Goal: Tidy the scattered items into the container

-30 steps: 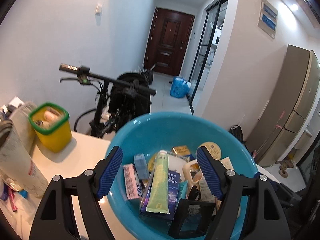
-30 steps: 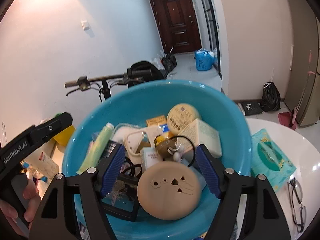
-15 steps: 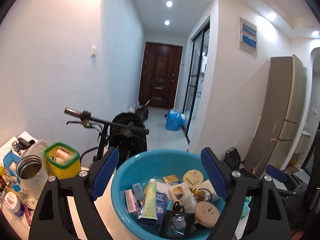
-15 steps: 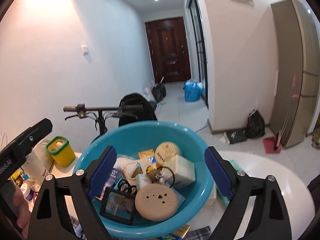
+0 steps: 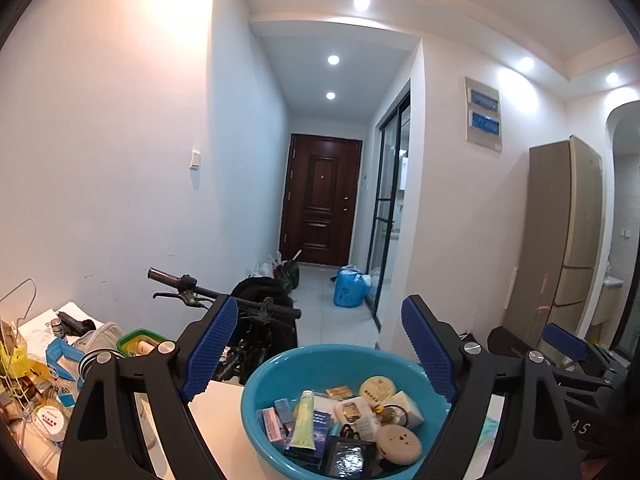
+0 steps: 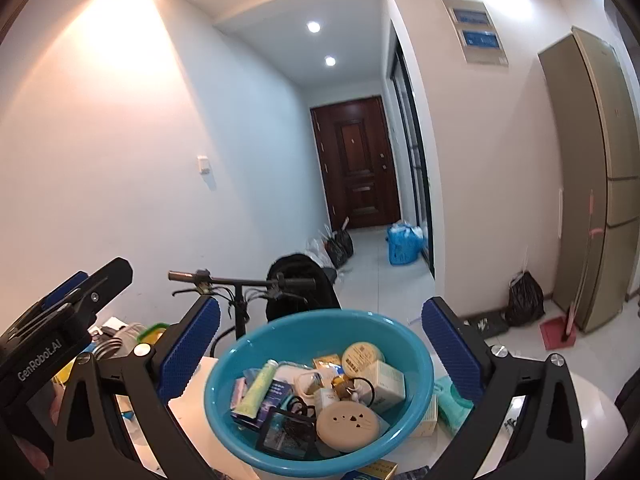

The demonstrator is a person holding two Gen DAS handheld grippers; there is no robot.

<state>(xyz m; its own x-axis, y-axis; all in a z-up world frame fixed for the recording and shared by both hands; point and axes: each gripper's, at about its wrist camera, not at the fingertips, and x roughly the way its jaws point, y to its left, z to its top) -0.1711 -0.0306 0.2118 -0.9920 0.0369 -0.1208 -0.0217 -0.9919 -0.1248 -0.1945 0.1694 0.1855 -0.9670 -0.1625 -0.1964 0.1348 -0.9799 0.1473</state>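
The white tabletop (image 6: 596,412) carries a teal basin (image 6: 416,400) full of small items near its middle, a green wipes pack (image 6: 450,400) just beside it, and cluttered bottles (image 5: 50,420) along the left edge.

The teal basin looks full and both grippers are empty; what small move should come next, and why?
Probably lower the right gripper toward the green packet beside the teal basin. Its jaws have just been opening, with nothing between them, and the packet lies outside on the white table. The left gripper is also open.
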